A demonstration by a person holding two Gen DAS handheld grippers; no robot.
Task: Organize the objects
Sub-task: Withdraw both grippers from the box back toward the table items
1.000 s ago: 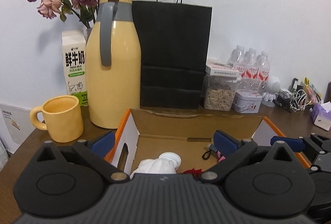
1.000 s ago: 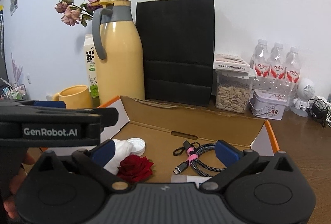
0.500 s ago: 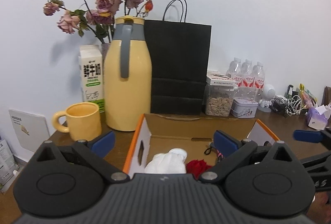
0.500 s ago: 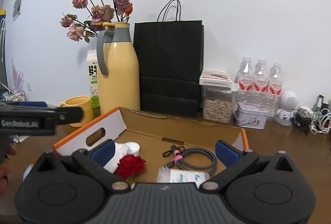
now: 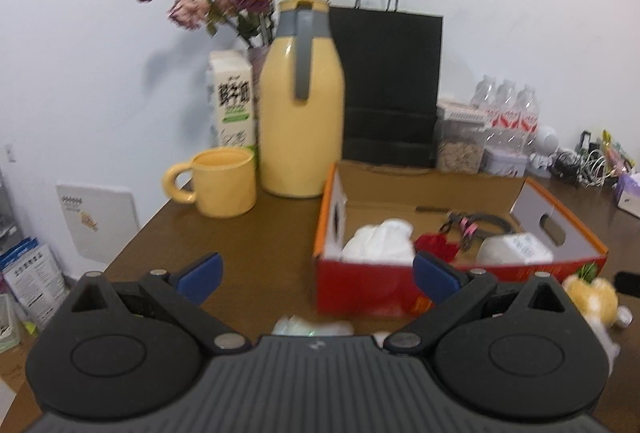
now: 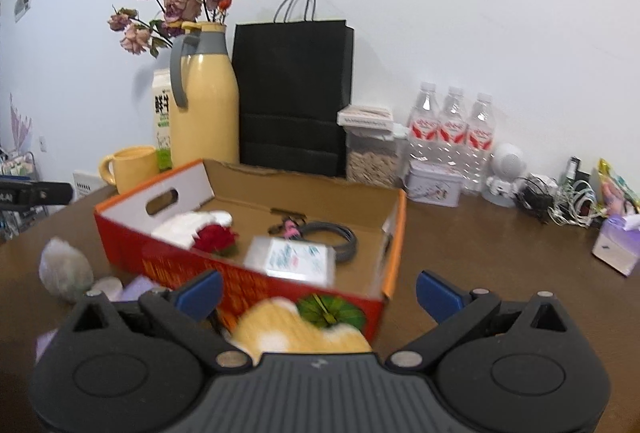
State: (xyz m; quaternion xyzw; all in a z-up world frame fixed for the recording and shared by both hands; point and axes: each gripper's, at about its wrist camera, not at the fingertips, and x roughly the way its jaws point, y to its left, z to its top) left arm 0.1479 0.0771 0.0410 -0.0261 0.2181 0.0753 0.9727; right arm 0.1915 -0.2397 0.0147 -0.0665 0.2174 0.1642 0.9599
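Observation:
A red and orange cardboard box (image 5: 360, 285) (image 6: 248, 279) stands open on the brown table. It holds a white cloth (image 5: 380, 243), a red rose (image 6: 214, 238), a coiled cable (image 6: 332, 233) and a white packet (image 6: 292, 259). My left gripper (image 5: 316, 273) is open and empty, in front of the box's left corner. My right gripper (image 6: 318, 291) is open and empty, just above a yellow plush toy (image 6: 296, 329) that lies in front of the box. The toy also shows in the left wrist view (image 5: 592, 299).
A yellow jug (image 5: 302, 121), yellow mug (image 5: 222, 183), milk carton (image 5: 232, 105), dried flowers (image 6: 172, 9), black paper bag (image 6: 294, 97), jar (image 6: 374, 149), tin (image 6: 434, 185) and water bottles (image 6: 452, 133) line the back. Small wrapped items (image 6: 66, 269) lie left of the box. Cables (image 6: 560, 197) lie at right.
Both grippers have pulled back and up from over the box. The box's front wall and the items on the table in front of it have come into view.

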